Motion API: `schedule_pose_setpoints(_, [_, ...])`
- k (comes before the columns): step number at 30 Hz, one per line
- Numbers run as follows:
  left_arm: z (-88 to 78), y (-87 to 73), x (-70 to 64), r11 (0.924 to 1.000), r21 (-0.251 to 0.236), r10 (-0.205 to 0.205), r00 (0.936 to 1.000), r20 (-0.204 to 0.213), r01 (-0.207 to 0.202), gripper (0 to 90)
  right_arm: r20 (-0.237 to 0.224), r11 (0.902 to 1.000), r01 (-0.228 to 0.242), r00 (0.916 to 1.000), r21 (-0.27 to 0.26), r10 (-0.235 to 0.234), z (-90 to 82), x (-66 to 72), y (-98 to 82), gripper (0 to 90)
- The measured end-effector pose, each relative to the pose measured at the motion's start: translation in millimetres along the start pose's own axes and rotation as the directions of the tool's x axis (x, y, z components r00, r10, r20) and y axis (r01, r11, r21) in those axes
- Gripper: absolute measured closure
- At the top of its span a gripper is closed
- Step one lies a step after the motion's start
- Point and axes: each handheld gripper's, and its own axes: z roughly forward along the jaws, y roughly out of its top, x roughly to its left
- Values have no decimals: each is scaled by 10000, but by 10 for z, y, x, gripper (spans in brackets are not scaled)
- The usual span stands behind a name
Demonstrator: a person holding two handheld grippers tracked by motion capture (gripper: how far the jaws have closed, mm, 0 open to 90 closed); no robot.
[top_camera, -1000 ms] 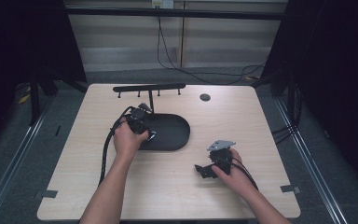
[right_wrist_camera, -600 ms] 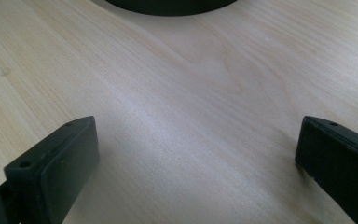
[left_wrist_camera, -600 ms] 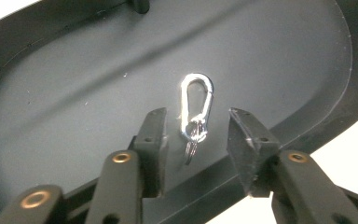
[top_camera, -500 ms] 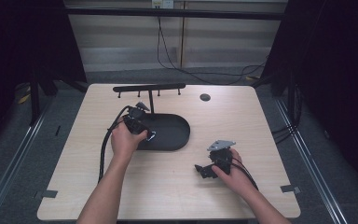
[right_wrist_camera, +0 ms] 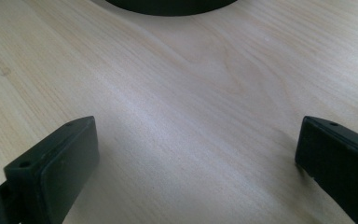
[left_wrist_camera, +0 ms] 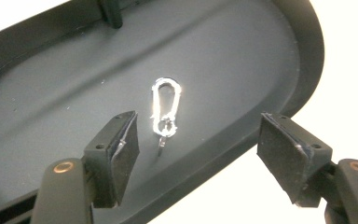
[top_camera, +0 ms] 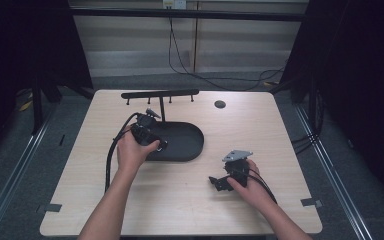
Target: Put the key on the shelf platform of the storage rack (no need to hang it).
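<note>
Evidently the small silver carabiner clip (left_wrist_camera: 165,108) now lies flat on the floor of the black oval tray (top_camera: 190,145), roughly in the middle of the tray's width and short of its rounded end, with a little ring at its lower tip. The left gripper (left_wrist_camera: 198,149) hovers just above the tray with its jaws spread wide; they have just been opening, and although the clip sits in the gap between them, neither pad touches it, so it looks released rather than held. From the high view, the left gripper (top_camera: 147,135) is over the near left part of the tray, beside the upright post of the black hook rack (top_camera: 160,93) that rises from the tray's far side. The right gripper (top_camera: 219,183) rests on the wooden table (top_camera: 280,130), well to the right of the tray and nearer the person, jaws apart and nothing between them but bare wood. Judging by this, setting the clip into the tray seems done; what may remain is drawing the left hand clear of the tray, and none of the rack's hooks carries anything that I can make out.
</note>
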Motion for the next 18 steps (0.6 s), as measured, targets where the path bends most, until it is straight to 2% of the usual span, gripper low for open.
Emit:
schedule_pose_setpoints(8, [-68, -64, 28, 9995, -153, 291, 9995, 80, -290, 227, 2, 10000, -1, 10000, 1, 1, 0, 0, 0, 0])
schedule_pose_setpoints(13, [-114, -120, 33, 9993, -174, 339, 9991, 258, -334, 201, 2, 10000, 3, 10000, 1, -3, 0, 0, 0, 0])
schedule_pose_setpoints(14, [-129, -128, 39, 9987, -171, 492, 9984, 265, -487, 199, 1, 10000, 0, 10000, 1, 0, 0, 0, 0, 0])
schedule_pose_setpoints(15, [-135, -139, 33, 9988, -242, 429, 9986, 308, -421, 194, 1, 10000, 2, 10000, 1, -2, 0, 0, 0, 0])
schedule_pose_setpoints(18, [-157, -177, 17, 9977, -205, 658, 9965, 518, -648, 162, 3, 10000, 0, 10000, 0, 0, 0, 0, 0, 0])
